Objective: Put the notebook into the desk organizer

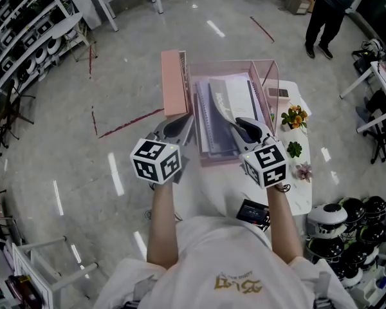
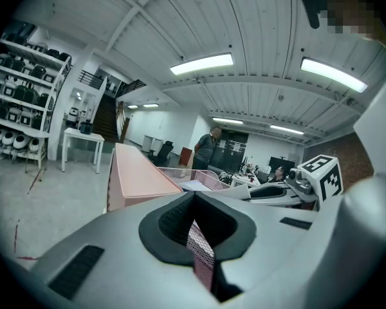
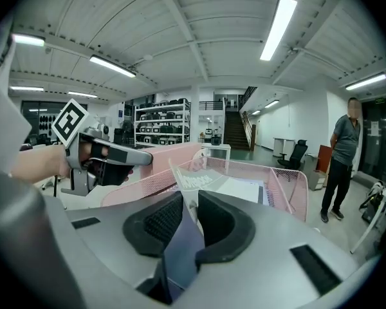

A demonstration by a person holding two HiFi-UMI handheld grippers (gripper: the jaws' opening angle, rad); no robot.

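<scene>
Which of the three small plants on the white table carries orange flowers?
The plant farthest from the person, beside the pink organizer. The middle plant is plain green, and the nearest plant is pinkish.

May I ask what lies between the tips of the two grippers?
In the head view, a notebook lying flat in the organizer fills the stretch between the left gripper and the right gripper.

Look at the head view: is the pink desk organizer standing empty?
No: a notebook with a pale cover lies inside the pink mesh walls of the desk organizer.
</scene>
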